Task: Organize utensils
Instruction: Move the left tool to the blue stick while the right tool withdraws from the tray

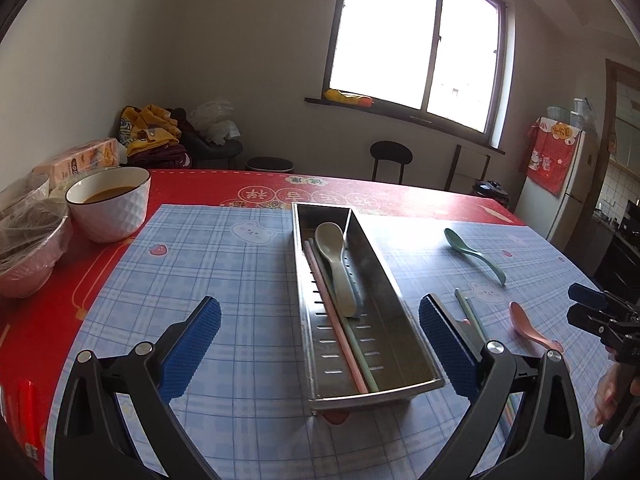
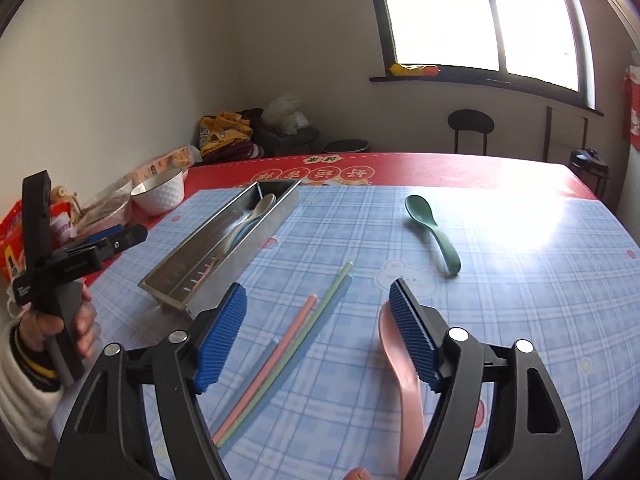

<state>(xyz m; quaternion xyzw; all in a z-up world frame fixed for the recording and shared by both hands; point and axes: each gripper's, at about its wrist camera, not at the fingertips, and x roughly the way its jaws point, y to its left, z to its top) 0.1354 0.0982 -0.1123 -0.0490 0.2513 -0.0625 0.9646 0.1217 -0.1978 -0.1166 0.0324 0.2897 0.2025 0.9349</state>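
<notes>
pink spoon [image 2: 404, 376] handle cut off at bottom edge behind right pad, window [image 2: 480, 12] blown out white, chopsticks [image 1: 472, 316] partly hidden by right-hand pad

Black tool [image 2: 318, 328] frames w/ blue ribbed pads [image 2: 220, 336] — white quilted sleeve [image 2: 20, 392].

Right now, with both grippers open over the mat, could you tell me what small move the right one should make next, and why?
Probably shift the right gripper slightly right and lower it around the pink spoon. Its jaws stand open and empty, the spoon lies on the mat beside its right pad, and the metal tray already holds a spoon and chopsticks.
</notes>
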